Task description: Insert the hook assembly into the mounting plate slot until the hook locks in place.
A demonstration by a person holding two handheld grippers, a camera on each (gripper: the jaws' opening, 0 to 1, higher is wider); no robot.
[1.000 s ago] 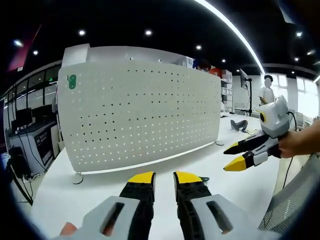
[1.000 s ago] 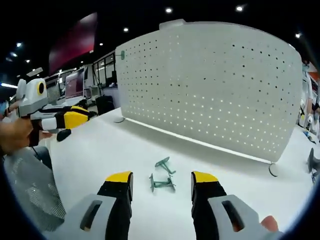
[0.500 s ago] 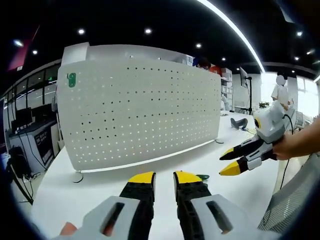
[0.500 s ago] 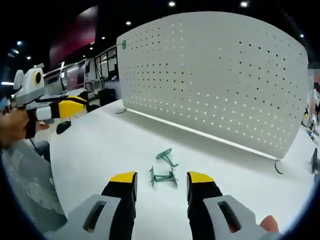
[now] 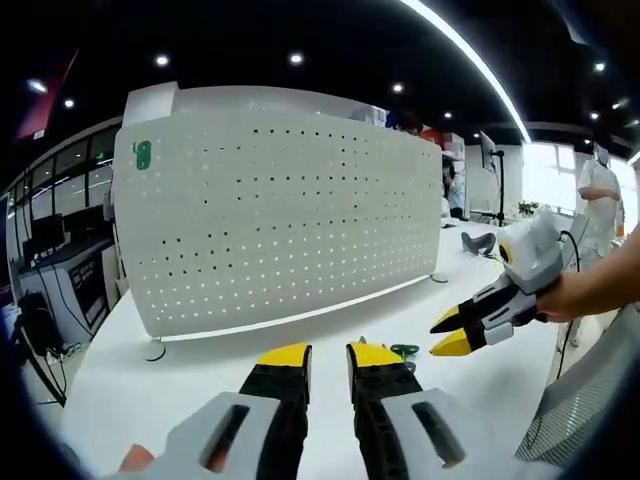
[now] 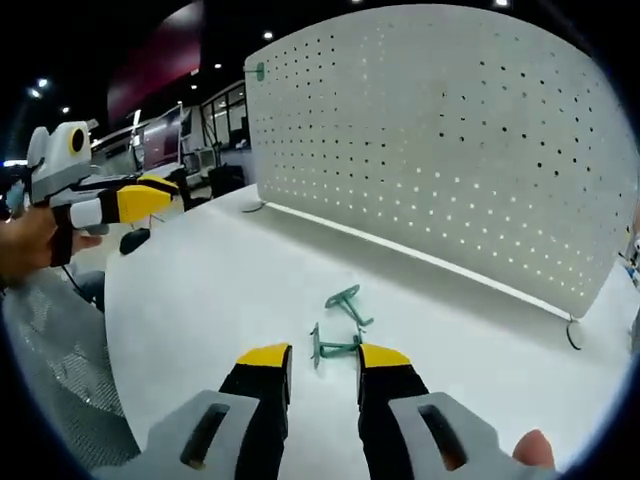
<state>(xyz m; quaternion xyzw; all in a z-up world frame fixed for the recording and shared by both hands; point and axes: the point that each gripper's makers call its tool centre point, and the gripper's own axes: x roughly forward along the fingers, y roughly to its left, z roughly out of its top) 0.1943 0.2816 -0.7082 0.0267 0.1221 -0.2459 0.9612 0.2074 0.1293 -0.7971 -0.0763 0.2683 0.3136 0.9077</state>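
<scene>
On the white table (image 6: pixel 200 290), near the right hand-held gripper (image 6: pixel 323 356), lie two green hooks: near hook (image 6: pixel 333 348) just ahead of its narrowly parted, empty jaws, far hook (image 6: pixel 347 303) just beyond. Step looks like pre-grasp; next move needs closing on the near hook. Left hand-held gripper (image 5: pixel 328 354) is nearly closed, empty. Pegboard (image 6: pixel 450 150) stands far, with bare table in between.

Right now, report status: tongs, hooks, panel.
Right tongs low over nearest green hook, nothing held. Left tongs empty, nearly closed. Second hook lies loose on table. Pegboard upright, path clear.
</scene>
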